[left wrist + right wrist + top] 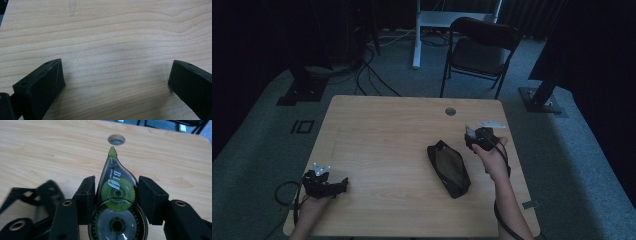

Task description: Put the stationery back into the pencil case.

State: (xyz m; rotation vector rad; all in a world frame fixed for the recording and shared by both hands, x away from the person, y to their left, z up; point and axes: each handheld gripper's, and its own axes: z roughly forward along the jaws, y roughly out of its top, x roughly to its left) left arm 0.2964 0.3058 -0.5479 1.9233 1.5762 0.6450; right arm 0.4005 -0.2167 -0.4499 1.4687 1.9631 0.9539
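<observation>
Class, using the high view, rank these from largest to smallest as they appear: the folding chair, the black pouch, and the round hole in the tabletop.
1. folding chair, though it stands farther away, so its true lead is likely bigger.
2. black pouch.
3. round hole, clearly smallest.

table (377, 150) wood | cable hole (450, 111) | folding chair (479, 50) behind

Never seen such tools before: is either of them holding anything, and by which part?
The right gripper holds a correction tape roller by its two flat sides, around the green wheel, tip pointing away. The left gripper is open over the table and holds nothing.
</observation>
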